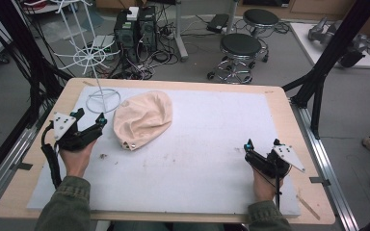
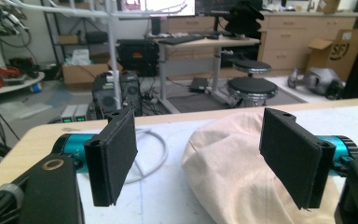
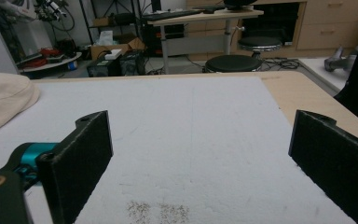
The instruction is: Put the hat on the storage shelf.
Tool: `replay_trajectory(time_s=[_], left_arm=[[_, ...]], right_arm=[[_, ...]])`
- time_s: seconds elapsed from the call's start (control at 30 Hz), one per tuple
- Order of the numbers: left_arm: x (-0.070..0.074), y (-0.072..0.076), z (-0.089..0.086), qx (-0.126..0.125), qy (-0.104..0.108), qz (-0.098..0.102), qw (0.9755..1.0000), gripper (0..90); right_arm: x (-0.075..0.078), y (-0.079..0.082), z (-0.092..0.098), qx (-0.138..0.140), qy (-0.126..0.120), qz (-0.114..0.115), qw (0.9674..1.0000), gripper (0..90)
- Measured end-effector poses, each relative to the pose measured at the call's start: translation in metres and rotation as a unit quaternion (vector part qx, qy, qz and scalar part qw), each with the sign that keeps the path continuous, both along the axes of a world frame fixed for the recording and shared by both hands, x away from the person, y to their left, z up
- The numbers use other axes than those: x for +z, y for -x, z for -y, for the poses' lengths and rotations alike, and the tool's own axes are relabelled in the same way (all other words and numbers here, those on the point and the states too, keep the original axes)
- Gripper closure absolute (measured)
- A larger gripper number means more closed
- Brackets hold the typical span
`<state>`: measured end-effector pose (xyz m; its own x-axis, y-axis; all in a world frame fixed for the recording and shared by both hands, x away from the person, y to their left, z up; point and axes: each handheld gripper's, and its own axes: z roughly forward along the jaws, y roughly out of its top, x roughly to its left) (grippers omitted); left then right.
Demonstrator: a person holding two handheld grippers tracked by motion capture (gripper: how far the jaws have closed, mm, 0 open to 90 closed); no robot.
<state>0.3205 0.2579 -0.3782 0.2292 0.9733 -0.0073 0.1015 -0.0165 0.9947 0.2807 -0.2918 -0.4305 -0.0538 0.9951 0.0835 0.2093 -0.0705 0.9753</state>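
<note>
A cream cloth cap [image 1: 142,119] lies crumpled on the white mat [image 1: 202,144], left of its middle. My left gripper [image 1: 90,117] is just to the left of the cap, jaws open. In the left gripper view the cap [image 2: 233,170] bulges up just beyond the wide-apart black pads [image 2: 114,154], nearer the right-hand one, and neither pad presses on it; the left gripper [image 2: 204,156] holds nothing. My right gripper [image 1: 262,143] rests low at the mat's right front, open. In the right gripper view its jaws [image 3: 205,163] frame bare mat, with the cap [image 3: 2,100] far off at the left.
A white wire stand with a round ring base [image 1: 102,101] rises at the mat's back left corner, close to the left gripper; its ring [image 2: 154,150] lies just ahead of the left jaw. Wooden table edge [image 1: 289,110] surrounds the mat. Stools [image 1: 240,48] and computers stand behind the table.
</note>
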Motion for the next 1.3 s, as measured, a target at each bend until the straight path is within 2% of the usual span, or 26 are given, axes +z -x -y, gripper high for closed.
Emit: replay_trajectory(time_s=[0.3,0.5,0.53,0.67,0.8,1.0,1.3], left_arm=[[0.002,-0.017,0.008,-0.011,-0.016,-0.022,0.9996,28.2],[-0.004,-0.029,0.008,-0.016,-0.015,-0.051,0.9984,28.8],[-0.005,-0.033,0.01,-0.027,-0.014,-0.063,0.9975,29.2],[-0.007,-0.041,0.016,-0.039,-0.011,-0.078,0.9961,29.0],[-0.003,-0.053,0.025,-0.049,-0.018,-0.088,0.9948,28.6],[0.001,-0.063,0.032,-0.061,-0.025,-0.098,0.993,28.6],[0.004,-0.074,0.035,-0.063,-0.025,-0.105,0.9921,28.8]], right_arm=[[0.0,0.0,0.0,0.002,0.0,0.0,1.0,5.1],[0.0,-0.001,0.0,0.005,0.0,-0.002,1.0,5.1],[0.0,-0.001,0.0,0.004,0.0,-0.002,1.0,5.1],[0.0,-0.001,0.0,0.005,0.001,-0.003,1.0,5.1],[0.0,-0.001,0.001,0.006,-0.001,-0.002,1.0,5.1],[-0.001,-0.001,0.0,0.007,0.0,-0.004,1.0,5.1],[-0.001,-0.001,0.0,0.008,0.002,-0.004,1.0,5.1]])
